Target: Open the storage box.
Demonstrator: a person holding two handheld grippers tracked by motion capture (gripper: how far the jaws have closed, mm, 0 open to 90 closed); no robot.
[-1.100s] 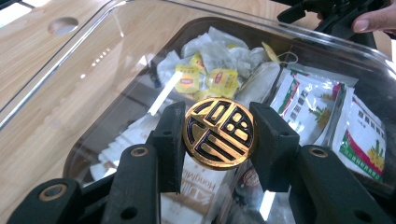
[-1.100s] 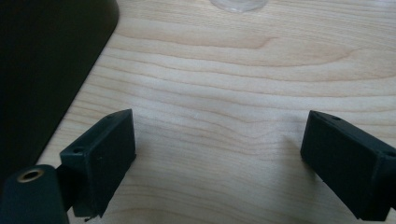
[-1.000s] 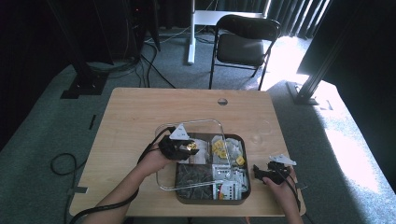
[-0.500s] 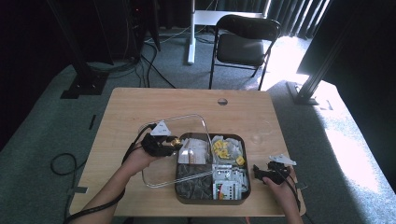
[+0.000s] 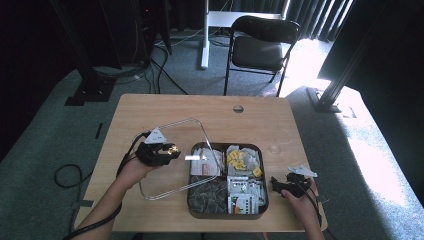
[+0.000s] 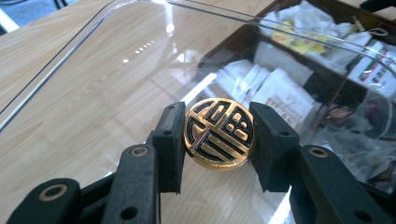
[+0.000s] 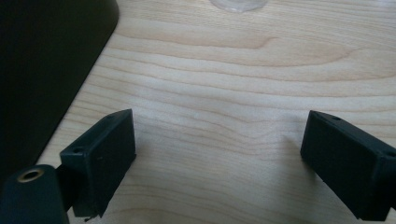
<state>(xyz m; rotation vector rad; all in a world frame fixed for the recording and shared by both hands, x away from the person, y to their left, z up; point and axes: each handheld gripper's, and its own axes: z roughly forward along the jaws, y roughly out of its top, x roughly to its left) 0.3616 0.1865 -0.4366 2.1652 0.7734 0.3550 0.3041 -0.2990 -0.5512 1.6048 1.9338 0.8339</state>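
– How's the light on your end?

– Uneven. From the high view, hard daylight pours in at the upper right and burns out a patch of floor (image 5: 367, 155) beside the tabletop (image 5: 250, 117); the back and left of the room go almost black. The picture is soft and a bit grainy.

– Any glare?

– Yes. The clear lid (image 6: 140, 51) throws white streaks in the left gripper view, and the gold knob (image 6: 220, 133) gleams, sharp, while the packets behind it blur.

– And the right gripper view?

– Evenly lit, warm wood grain, with soft shadows under the claw (image 7: 219, 163) and its near edges fuzzy.
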